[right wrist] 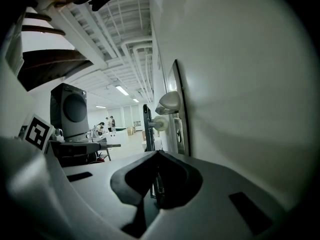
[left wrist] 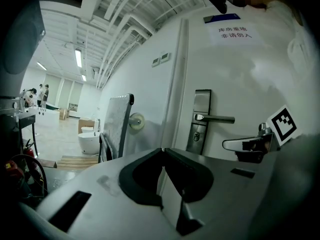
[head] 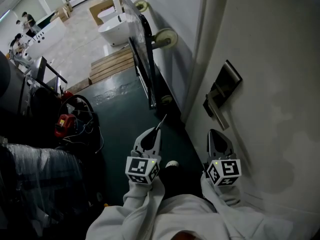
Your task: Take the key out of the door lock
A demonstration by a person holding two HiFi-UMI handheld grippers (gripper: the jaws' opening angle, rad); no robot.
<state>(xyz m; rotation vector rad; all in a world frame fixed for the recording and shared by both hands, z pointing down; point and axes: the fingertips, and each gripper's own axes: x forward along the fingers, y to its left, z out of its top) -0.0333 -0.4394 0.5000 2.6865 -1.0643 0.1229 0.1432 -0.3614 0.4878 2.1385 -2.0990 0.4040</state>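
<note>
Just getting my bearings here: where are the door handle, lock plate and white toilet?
door handle (left wrist: 216, 118), left gripper view, middle of lever
lock plate (left wrist: 202, 100), left gripper view, upper part above handle
white toilet (head: 114, 34), head view, side of bowl

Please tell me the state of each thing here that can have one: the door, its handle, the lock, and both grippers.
Door: shut.
Door handle: level, not pressed down.
Lock cylinder: too small to tell whether a key is in it.
Left gripper: jaws together, away from the lock.
Right gripper: jaws together, close to the door, not touching the handle.
</note>
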